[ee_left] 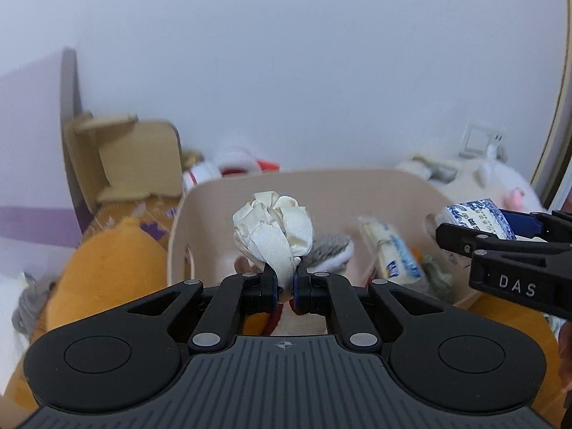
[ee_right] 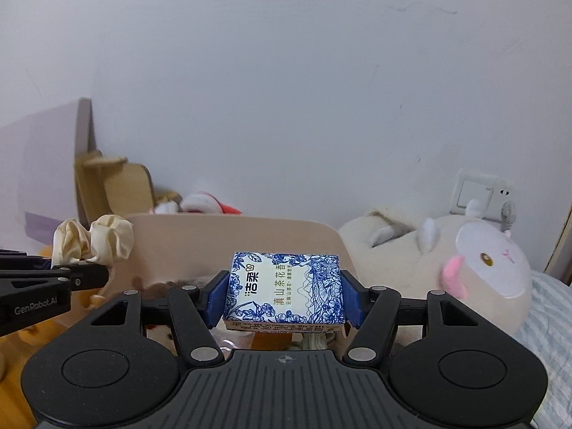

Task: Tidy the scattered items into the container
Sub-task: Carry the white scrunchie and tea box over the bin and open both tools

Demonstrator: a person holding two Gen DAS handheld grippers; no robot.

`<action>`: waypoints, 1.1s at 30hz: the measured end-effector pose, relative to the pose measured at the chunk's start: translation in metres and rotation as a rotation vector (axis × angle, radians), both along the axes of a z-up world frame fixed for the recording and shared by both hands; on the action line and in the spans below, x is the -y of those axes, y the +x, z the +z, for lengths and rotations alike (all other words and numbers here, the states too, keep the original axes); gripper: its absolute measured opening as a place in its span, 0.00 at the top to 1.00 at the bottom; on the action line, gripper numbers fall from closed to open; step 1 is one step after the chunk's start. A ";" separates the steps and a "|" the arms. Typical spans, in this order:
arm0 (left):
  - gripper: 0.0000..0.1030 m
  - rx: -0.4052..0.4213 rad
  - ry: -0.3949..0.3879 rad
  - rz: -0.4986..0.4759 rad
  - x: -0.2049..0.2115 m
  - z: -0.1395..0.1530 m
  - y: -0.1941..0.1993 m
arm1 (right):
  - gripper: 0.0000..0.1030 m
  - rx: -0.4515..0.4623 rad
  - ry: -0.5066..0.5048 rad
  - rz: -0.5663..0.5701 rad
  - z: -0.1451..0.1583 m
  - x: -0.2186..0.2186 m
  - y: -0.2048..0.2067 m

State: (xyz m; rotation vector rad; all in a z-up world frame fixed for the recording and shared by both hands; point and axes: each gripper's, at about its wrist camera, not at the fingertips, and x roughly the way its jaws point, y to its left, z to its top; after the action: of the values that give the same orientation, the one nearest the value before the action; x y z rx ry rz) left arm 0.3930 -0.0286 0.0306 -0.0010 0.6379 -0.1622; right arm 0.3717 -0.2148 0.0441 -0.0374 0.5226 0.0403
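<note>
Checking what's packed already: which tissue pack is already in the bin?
The yellowish pack with blue print lies inside the beige bin; the blue floral pack is clamped in the right gripper.

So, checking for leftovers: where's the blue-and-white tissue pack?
The tissue pack is clamped in the right gripper, held before the beige bin, left of the plush cow.

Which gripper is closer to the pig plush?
Right. The right gripper, holding the tissue pack, is beside the pig plush; the left gripper is further off.
</note>
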 end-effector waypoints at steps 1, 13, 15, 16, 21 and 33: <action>0.93 -0.017 0.005 -0.004 0.001 -0.004 0.005 | 0.41 -0.014 0.000 0.003 -0.004 -0.001 0.006; 0.93 -0.069 0.053 -0.028 0.006 -0.028 0.020 | 0.41 -0.083 -0.033 -0.004 -0.038 -0.005 0.026; 0.93 -0.074 0.052 -0.030 0.008 -0.029 0.020 | 0.41 -0.082 -0.034 -0.006 -0.039 -0.004 0.027; 0.93 -0.075 0.053 -0.032 0.009 -0.029 0.019 | 0.41 -0.083 -0.034 -0.006 -0.039 -0.004 0.027; 0.92 -0.078 0.050 -0.040 0.011 -0.028 0.016 | 0.37 -0.084 -0.034 -0.011 -0.037 -0.004 0.024; 0.28 0.019 0.005 -0.032 0.003 -0.005 -0.012 | 0.12 -0.012 0.025 -0.046 -0.016 0.006 -0.001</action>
State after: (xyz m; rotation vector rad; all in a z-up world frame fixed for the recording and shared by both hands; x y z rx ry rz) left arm 0.3814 -0.0318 0.0255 0.0158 0.6192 -0.1909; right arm 0.3708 -0.2207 0.0276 -0.0010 0.5347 0.0024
